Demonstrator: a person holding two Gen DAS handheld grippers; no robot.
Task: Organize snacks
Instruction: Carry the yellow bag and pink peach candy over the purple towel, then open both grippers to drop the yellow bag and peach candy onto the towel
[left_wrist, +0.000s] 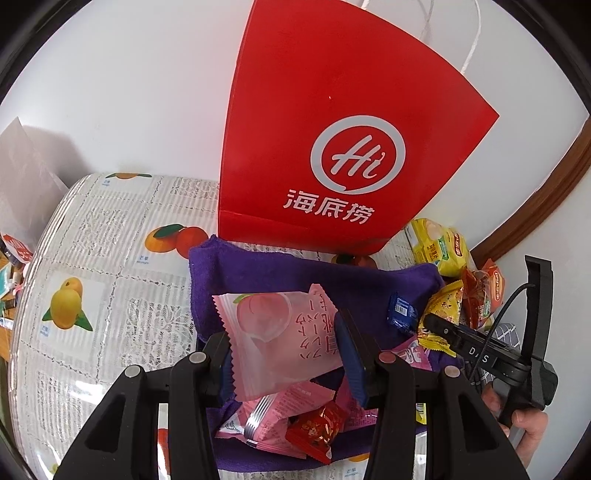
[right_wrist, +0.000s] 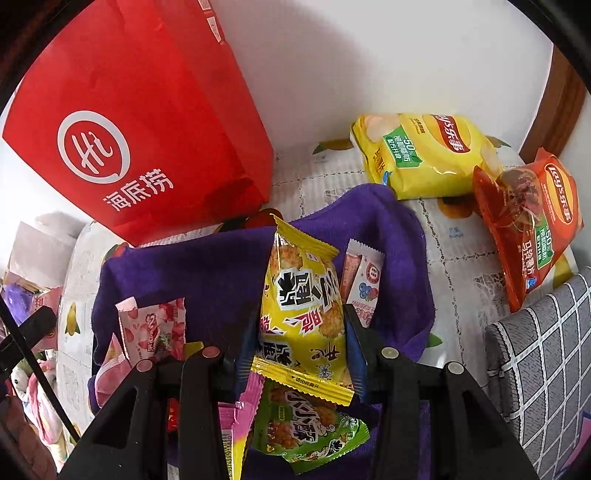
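Observation:
My left gripper (left_wrist: 286, 354) is shut on a pink peach snack packet (left_wrist: 280, 339) and holds it above a purple cloth (left_wrist: 295, 273). My right gripper (right_wrist: 299, 350) is shut on a yellow snack packet (right_wrist: 303, 317) above the same purple cloth (right_wrist: 207, 273). A red paper bag (left_wrist: 332, 140) stands behind the cloth; it also shows in the right wrist view (right_wrist: 140, 122). On the cloth lie a pink wrapped snack (left_wrist: 273, 417), a small red packet (left_wrist: 317, 432), a blue packet (left_wrist: 400, 308), a green snack packet (right_wrist: 310, 432) and a strawberry packet (right_wrist: 155, 328). The right gripper with its packet shows in the left wrist view (left_wrist: 443, 325).
A yellow chip bag (right_wrist: 424, 155) and an orange chip bag (right_wrist: 528, 221) lie on the fruit-print tablecloth (left_wrist: 92, 258) by the white wall. A grey checked cushion (right_wrist: 543, 362) is at the right. A white paper bag (left_wrist: 26, 177) stands far left.

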